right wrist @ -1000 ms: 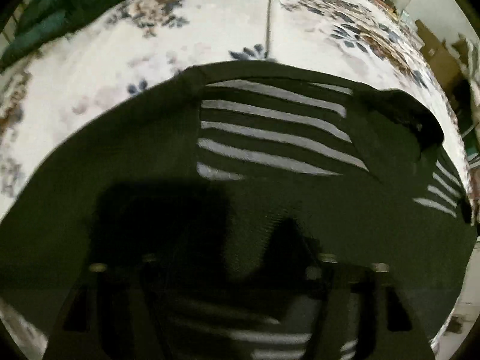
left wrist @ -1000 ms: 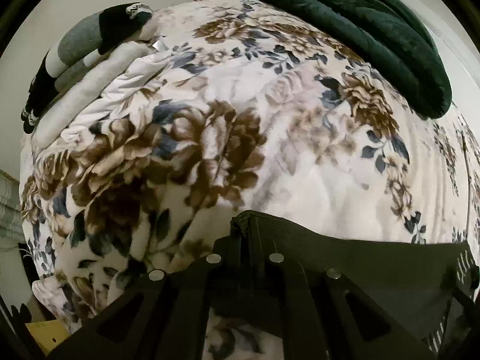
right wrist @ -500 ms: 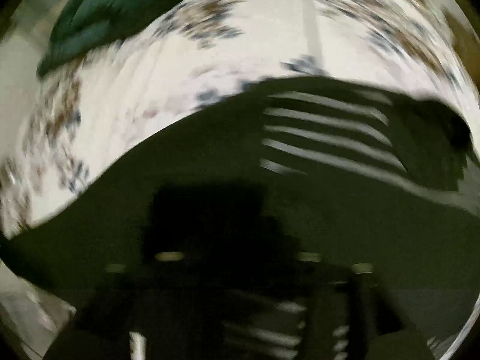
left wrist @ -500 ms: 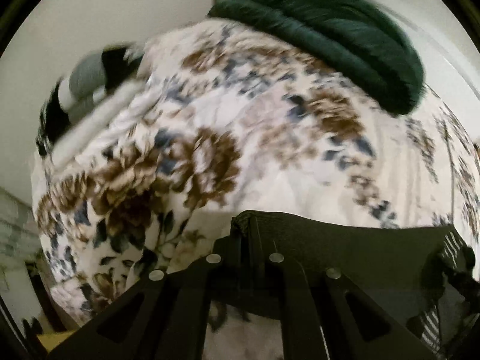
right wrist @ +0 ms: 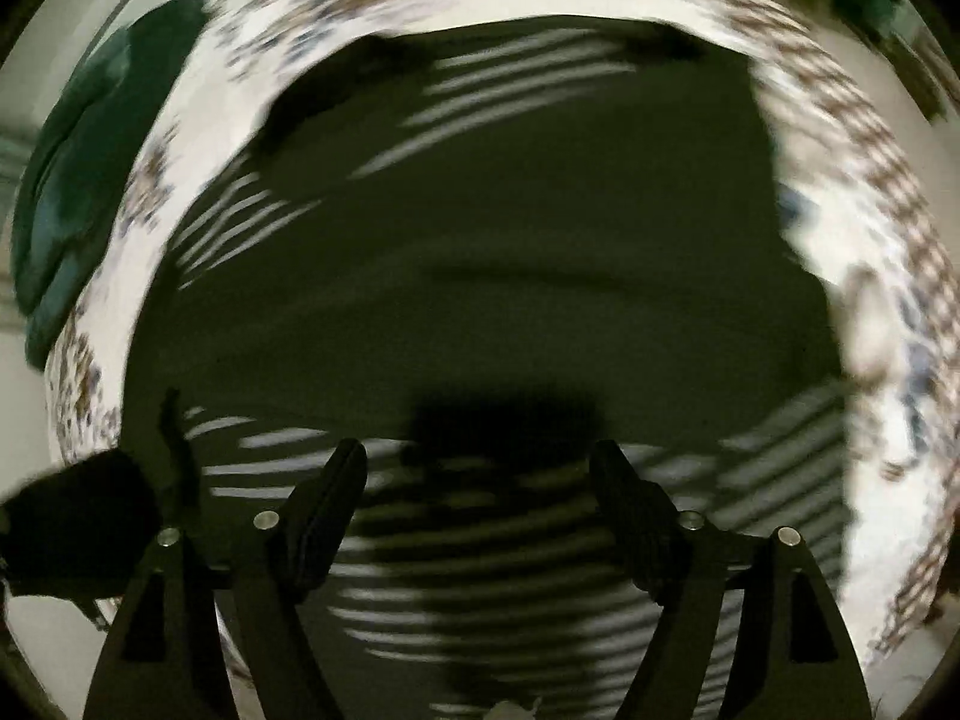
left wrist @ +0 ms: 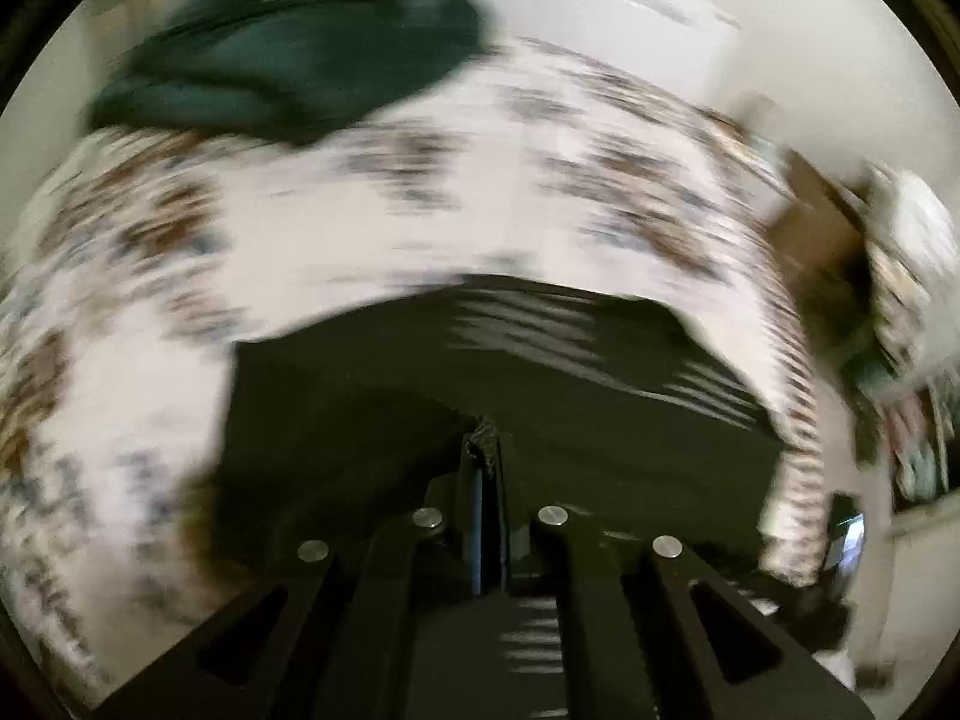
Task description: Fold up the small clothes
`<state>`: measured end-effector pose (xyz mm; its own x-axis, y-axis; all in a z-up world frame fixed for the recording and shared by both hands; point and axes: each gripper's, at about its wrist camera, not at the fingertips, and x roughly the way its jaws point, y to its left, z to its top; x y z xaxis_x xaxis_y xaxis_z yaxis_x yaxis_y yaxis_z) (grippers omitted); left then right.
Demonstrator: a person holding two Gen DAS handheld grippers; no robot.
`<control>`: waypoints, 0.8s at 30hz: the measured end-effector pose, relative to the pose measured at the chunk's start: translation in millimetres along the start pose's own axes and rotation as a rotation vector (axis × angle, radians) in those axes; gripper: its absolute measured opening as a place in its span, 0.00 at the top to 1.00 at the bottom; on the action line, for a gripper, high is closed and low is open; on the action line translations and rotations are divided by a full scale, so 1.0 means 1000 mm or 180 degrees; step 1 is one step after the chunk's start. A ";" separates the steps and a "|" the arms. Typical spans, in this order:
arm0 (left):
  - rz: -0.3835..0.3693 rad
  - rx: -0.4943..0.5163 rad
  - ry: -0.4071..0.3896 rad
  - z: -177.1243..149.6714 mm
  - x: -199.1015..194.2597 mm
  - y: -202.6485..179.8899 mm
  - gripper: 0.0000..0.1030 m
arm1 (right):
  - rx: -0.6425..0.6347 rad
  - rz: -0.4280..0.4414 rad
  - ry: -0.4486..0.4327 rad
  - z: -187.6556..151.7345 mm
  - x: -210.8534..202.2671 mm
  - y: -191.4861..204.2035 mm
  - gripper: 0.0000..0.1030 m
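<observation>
Bedspread (left wrist: 540,192), floral; left claw (left wrist: 485,450) pinches dark garment (right wrist: 480,252); right claw (right wrist: 480,480) spread.

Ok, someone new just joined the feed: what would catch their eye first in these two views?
Probably the dark garment with pale stripes, spread over the floral blanket and filling most of the right wrist view. Next, the left gripper, shut on a pinch of that fabric, while the right gripper hangs open above it. The dark green cushion sits at the blanket's far edge.
</observation>
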<state>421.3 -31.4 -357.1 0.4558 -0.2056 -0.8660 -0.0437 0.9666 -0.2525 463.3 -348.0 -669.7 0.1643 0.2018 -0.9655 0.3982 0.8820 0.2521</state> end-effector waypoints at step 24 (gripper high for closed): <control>0.0357 0.0305 -0.0047 -0.036 0.087 -0.112 0.06 | 0.0723 0.0432 -0.0157 0.022 -0.094 -0.297 0.24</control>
<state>434.3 -163.4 -419.6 0.4660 -0.0938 -0.8798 -0.0103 0.9937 -0.1114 349.7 -638.0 -652.3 0.2715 0.2859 -0.9190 0.5610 0.7288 0.3925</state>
